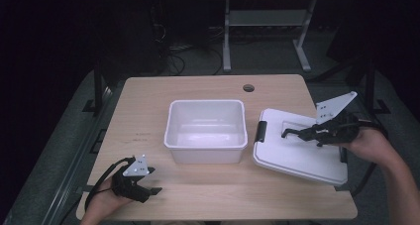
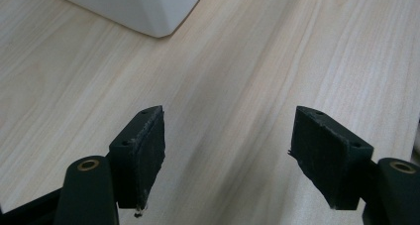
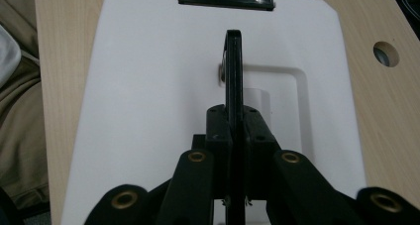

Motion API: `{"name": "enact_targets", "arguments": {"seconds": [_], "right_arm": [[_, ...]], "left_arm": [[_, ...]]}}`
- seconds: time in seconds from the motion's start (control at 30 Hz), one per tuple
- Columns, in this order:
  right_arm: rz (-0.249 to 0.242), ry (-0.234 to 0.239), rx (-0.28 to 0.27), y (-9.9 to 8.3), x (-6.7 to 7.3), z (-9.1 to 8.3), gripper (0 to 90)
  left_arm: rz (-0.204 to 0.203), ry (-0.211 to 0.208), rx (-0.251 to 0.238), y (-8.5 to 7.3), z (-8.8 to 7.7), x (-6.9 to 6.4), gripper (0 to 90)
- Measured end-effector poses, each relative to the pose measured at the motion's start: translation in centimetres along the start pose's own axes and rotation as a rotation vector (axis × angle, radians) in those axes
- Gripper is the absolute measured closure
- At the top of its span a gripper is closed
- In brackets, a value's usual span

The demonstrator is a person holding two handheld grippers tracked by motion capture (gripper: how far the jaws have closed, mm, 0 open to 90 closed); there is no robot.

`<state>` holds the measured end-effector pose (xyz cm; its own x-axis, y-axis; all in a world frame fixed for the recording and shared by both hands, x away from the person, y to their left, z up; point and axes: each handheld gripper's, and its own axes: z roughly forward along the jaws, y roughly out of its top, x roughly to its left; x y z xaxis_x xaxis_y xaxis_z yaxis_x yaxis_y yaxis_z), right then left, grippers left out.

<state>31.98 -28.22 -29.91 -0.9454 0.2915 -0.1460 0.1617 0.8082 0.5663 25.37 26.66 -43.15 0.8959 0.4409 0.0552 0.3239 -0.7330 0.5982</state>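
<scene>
Half the job is left, I judge: my right gripper (image 1: 297,132) pinches the black handle (image 3: 233,76) of the white lid (image 1: 292,158), tilted beside the empty white bin (image 1: 206,141), not yet covering it. My left gripper (image 2: 228,150) waits open over the table (image 1: 148,101).

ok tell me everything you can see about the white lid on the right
The white lid is a rectangular plastic cover with rounded corners, a recessed panel in its top and a black latch on the end facing the white bin. Its black carry handle stands upright, pinched in the shut right gripper. It sits at the table's right side, seemingly tilted.
</scene>
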Motion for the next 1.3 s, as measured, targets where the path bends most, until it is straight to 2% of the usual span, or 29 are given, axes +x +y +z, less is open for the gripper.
{"name": "enact_targets", "arguments": {"seconds": [0.57,0.97,1.3], "right_arm": [[-0.018,-0.026,0.000,2.4,-0.2,-1.6,83.8],[-0.040,-0.014,-0.012,4.0,-0.4,-1.3,83.8],[-0.066,-0.006,-0.032,6.2,-0.5,-0.9,83.8]], "left_arm": [[-0.008,0.001,-0.005,-0.1,-0.3,0.1,29.4],[-0.015,0.003,-0.009,-0.2,-0.5,0.2,29.1],[-0.019,0.002,-0.022,-0.4,-0.7,0.3,29.0]]}}
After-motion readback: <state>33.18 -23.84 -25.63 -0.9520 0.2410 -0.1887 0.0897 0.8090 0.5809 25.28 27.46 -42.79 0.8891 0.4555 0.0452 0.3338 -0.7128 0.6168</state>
